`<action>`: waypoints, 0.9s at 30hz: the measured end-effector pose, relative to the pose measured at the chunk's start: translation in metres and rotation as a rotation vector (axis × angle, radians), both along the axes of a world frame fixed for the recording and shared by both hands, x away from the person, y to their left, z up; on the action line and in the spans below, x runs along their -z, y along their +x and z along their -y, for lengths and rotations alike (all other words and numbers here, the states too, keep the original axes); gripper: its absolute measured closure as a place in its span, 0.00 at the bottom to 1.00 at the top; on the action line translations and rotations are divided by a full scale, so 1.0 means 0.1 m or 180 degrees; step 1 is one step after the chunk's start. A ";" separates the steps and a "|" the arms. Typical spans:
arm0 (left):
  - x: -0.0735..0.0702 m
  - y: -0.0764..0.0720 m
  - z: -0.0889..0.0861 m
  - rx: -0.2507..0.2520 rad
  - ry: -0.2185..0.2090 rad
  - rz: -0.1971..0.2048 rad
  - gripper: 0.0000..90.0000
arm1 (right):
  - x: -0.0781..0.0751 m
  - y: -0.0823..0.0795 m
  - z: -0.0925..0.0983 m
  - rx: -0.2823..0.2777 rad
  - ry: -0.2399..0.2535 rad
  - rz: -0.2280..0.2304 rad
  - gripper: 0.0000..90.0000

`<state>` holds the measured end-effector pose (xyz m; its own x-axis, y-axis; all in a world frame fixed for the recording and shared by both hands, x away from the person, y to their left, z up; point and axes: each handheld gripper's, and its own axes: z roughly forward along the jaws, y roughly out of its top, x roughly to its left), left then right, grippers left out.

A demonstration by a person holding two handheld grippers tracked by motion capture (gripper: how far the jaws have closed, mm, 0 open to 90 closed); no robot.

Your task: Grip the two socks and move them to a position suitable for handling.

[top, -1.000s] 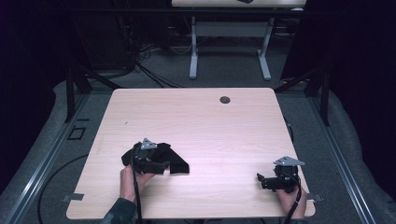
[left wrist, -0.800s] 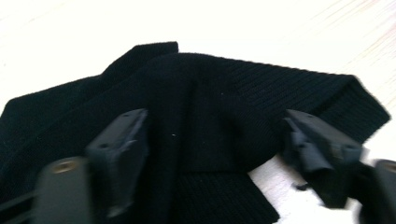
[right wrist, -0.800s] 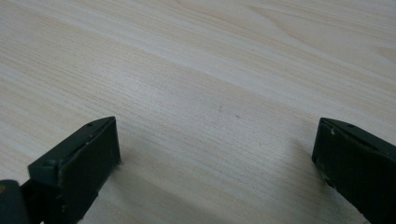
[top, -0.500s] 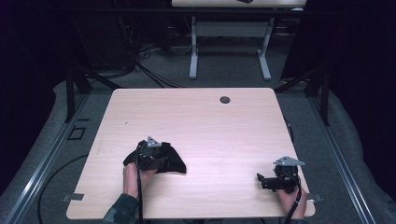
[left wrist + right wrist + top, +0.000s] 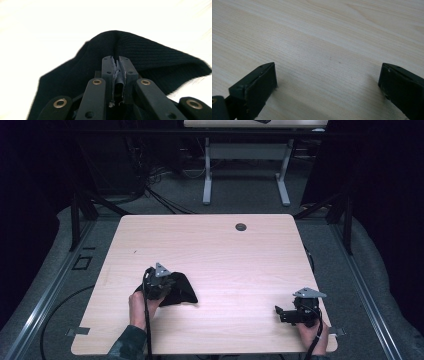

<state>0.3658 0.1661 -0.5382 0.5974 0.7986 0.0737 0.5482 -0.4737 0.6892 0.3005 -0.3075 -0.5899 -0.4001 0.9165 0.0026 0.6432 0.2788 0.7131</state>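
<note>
Black ribbed knit, a small dark cloth (image 5: 176, 290), lies bunched on the near left part of the pale wood counter (image 5: 225, 250), and the left tongs (image 5: 117, 65) have just been closing on it: in the left gripper view the two pads meet with only a thin fold of fabric pinched between them, the rest of the cloth mounding up behind and spilling to both sides. From above, the left tongs (image 5: 165, 282) sit at the cloth's near left edge with the hand behind them. To do this pinch well, it seems best to hold the fold deep enough in the pads that it cannot slide out, then lift straight and slowly so the loose fabric trails free rather than dragging across the wood; if only a few threads are caught, the cloth would likely slip. The right tongs (image 5: 286, 314) rest near the counter's near right corner, well apart from the cloth, their jaws standing wide with nothing but bare wood between them, as the right gripper view shows (image 5: 324, 87). The cloth looks soft and limp, finely ribbed, matte, with a rounded hump at its far side and a flatter flap toward the right.
</note>
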 end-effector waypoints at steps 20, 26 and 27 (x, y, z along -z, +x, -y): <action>-0.62 -0.36 0.26 0.0307 -0.0243 0.0352 0.93 | 0.00 0.00 0.00 0.0011 0.0010 0.0010 0.01; -0.66 -0.44 0.43 0.0469 -0.0303 0.0356 0.93 | 0.00 0.00 0.00 0.0007 0.0011 0.0006 0.01; -0.67 -0.45 0.46 0.0502 -0.0320 0.0351 0.93 | 0.00 0.00 0.00 0.0007 0.0010 0.0006 0.01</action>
<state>0.3205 0.1197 -0.4717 0.7082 0.7025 0.0703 0.3915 -0.4735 0.7890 0.3005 -0.3074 -0.5902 -0.3982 0.9173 0.0046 0.6424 0.2752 0.7153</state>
